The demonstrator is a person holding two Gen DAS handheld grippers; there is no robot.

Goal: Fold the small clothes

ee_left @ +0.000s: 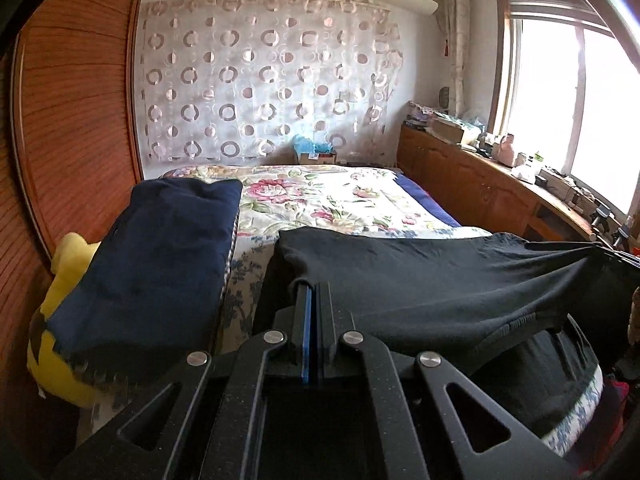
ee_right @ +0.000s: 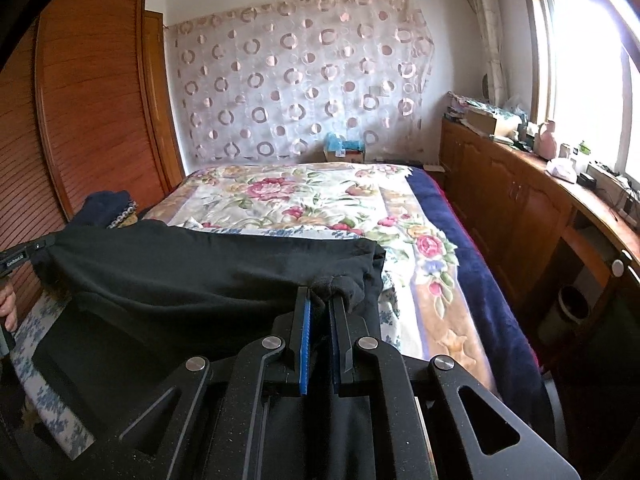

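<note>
Both grippers hold one black, soft knit garment (ee_left: 420, 280) raised just above the near end of the floral-quilted bed (ee_left: 320, 192), stretched between them, so the step in hand looks like carrying a held edge over to make a fold. The left gripper (ee_left: 310, 300) has its blue-padded fingers (ee_left: 306, 320) pressed nearly together on the garment's left corner; the right gripper (ee_right: 320, 308) has its fingers a little apart, with a thick bunch of the same cloth pinched between them at the right corner. The held edge, the garment's long axis as it hangs, runs side to side across the bed, and the rest of the cloth drapes down toward the person. The next move probably calls for carrying both corners forward together, keeping the edge level and taut, then lowering it flat. A dark navy folded cloth (ee_left: 156, 256) lies at the left, well apart.
</note>
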